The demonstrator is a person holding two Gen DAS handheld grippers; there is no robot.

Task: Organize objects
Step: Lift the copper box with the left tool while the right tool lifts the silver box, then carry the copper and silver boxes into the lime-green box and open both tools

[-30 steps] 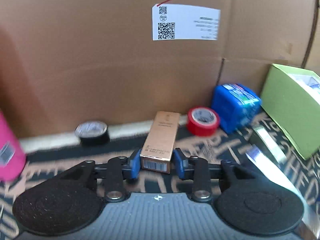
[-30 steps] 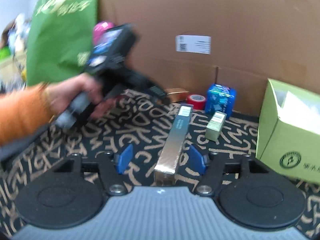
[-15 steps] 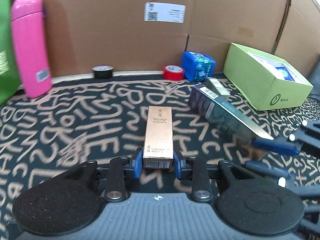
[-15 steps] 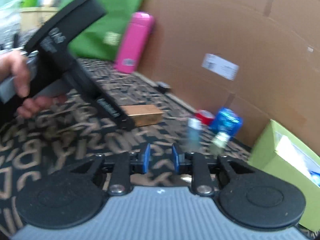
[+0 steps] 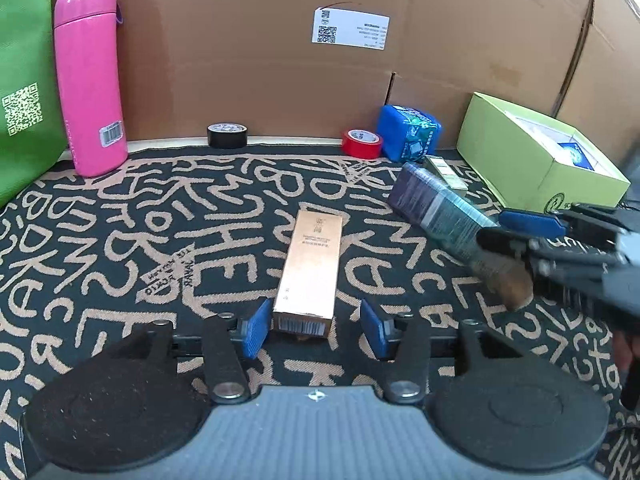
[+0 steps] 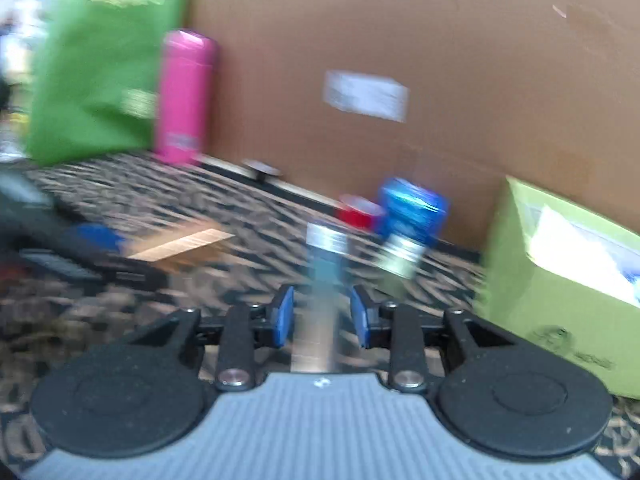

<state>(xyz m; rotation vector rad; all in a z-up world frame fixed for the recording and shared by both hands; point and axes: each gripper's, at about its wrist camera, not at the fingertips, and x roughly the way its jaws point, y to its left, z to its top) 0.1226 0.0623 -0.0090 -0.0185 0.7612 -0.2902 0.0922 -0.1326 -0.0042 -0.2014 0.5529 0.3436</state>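
— Jaws of our left gripper [image 5: 312, 326] have just been opening; they stand clear of the tan cardboard carton [image 5: 310, 270], which lies mid-mat [image 5: 120, 240].

— Our right gripper [image 6: 320, 316] has reopened slightly around the long dark foil box [image 6: 322, 280]; grip unclear.

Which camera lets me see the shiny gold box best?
The left wrist view: the gold box lies sharp and whole, lengthwise between the open left gripper pads. The right wrist view shows it only as a blurred tan sliver.
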